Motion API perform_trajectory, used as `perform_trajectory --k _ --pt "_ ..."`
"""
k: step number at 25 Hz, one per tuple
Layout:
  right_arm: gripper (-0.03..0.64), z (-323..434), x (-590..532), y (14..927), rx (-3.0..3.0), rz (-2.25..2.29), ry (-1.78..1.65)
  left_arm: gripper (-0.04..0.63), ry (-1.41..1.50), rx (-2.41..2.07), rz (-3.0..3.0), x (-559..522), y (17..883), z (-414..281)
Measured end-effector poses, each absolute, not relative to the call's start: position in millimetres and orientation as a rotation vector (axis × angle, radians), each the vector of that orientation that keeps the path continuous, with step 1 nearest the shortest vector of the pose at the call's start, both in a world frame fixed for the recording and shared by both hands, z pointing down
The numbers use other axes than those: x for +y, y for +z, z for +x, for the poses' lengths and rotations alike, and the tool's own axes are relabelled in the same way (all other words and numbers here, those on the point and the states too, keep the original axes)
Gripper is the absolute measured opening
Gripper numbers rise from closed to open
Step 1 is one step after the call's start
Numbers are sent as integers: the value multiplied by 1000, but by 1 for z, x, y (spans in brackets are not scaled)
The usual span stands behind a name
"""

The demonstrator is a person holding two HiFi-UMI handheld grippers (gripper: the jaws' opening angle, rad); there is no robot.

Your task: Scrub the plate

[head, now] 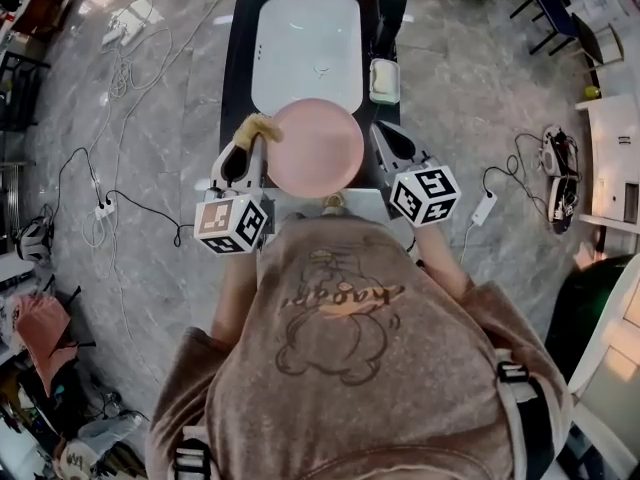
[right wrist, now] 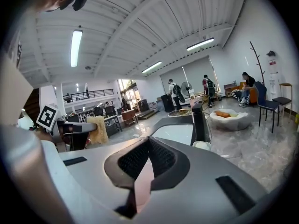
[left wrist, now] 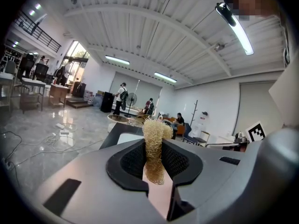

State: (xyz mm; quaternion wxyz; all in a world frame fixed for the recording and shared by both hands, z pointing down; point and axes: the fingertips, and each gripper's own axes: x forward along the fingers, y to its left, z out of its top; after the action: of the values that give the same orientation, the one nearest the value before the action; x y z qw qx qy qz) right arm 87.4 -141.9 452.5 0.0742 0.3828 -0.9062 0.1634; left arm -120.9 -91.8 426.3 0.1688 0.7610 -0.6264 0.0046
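A round pink plate (head: 315, 148) is held in the air over the near end of the dark counter (head: 238, 58), just in front of the white sink (head: 307, 48). My right gripper (head: 378, 140) is shut on the plate's right rim; in the right gripper view the plate (right wrist: 142, 183) shows as a pink strip pinched between the jaws. My left gripper (head: 255, 140) is shut on a straw-coloured loofah scrubber (head: 256, 126) at the plate's left edge. In the left gripper view the loofah (left wrist: 154, 148) sticks up between the ribbed pads.
A small pale dish (head: 384, 80) sits on the counter right of the sink. Cables and a power strip (head: 104, 210) lie on the grey marble floor to the left, another power strip (head: 483, 208) to the right. People stand far off in the hall.
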Motion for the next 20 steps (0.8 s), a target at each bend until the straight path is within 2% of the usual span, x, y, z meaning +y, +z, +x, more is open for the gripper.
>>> perform_trajectory --k 19,20 --pt "-7 73 -161 446 -2678 1300 494 87 36 -1607 2310 -144 416 -126" --pt "14 73 -161 447 -2675 1303 495 87 37 -1601 2310 -143 417 -126"
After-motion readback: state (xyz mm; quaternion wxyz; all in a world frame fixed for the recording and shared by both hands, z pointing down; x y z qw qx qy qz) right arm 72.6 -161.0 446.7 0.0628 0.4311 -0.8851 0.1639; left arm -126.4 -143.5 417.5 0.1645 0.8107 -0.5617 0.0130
